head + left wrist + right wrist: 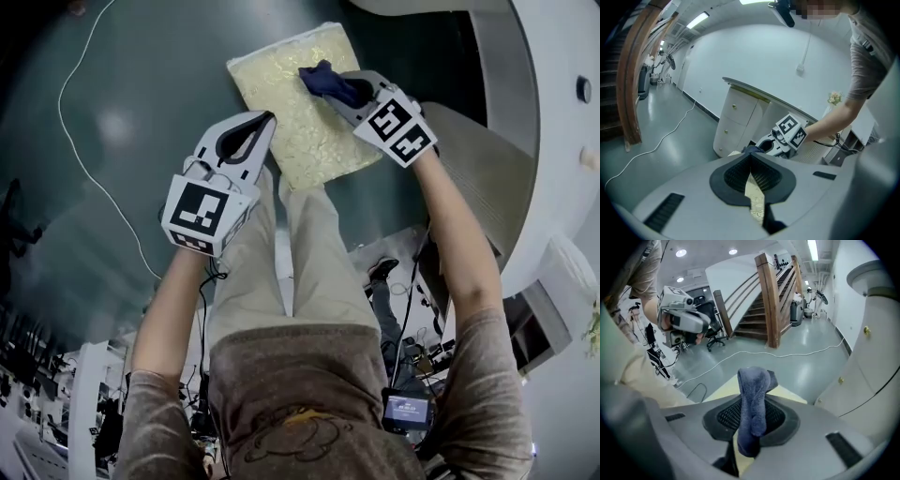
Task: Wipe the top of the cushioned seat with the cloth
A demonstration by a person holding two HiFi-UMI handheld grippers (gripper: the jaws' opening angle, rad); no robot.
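The cushioned seat (295,112) is a pale yellow patterned rectangle on the floor ahead of the person's legs. A dark blue cloth (325,81) rests over its far right part, with my right gripper (354,94) shut on it. In the right gripper view the cloth (752,394) hangs folded between the jaws, above the seat (790,393). My left gripper (258,131) hovers at the seat's left edge, jaws shut and holding nothing. A strip of seat (755,197) shows under my left gripper (751,157). The cloth (752,150) lies beyond it.
A white cable (84,159) snakes over the dark green floor to the left. A curved white cabinet (525,141) stands at the right. A wooden staircase (773,296) rises behind. The person's legs (281,262) stand just short of the seat.
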